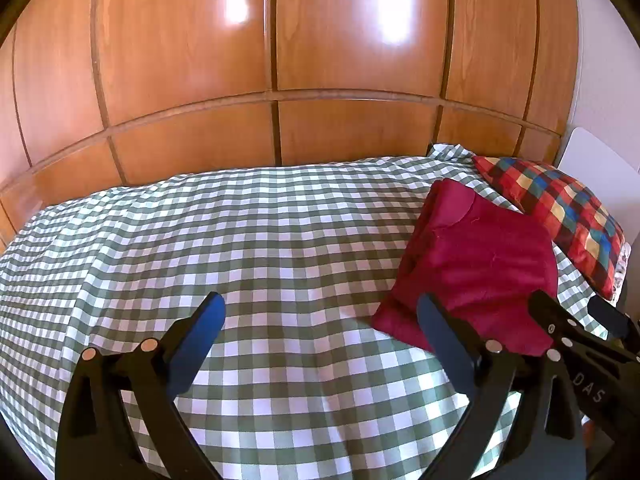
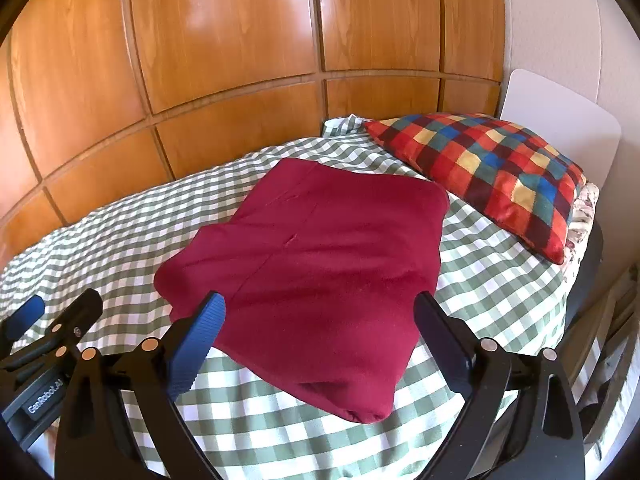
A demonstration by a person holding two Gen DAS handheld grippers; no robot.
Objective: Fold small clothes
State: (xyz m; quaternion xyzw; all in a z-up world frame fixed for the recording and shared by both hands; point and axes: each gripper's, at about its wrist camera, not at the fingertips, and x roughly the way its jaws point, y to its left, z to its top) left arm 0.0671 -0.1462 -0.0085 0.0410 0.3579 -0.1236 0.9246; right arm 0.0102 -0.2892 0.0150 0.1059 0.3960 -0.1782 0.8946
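A dark red garment [image 2: 320, 264] lies folded into a thick rectangle on the green-and-white checked bedspread [image 2: 492, 264]. In the left wrist view the garment [image 1: 476, 264] lies to the right. My right gripper [image 2: 320, 312] is open and empty, just above the garment's near edge. My left gripper [image 1: 320, 316] is open and empty, over the bare bedspread [image 1: 240, 240] to the left of the garment. The right gripper [image 1: 572, 320] shows at the right edge of the left wrist view, and the left gripper [image 2: 60, 312] at the left edge of the right wrist view.
A red, blue and yellow checked pillow [image 2: 492, 172] lies at the head of the bed, right of the garment, before a white headboard [image 2: 560, 120]. A wooden panelled wardrobe [image 1: 280, 60] stands behind the bed. The bed's edge drops off at the right [image 2: 576, 280].
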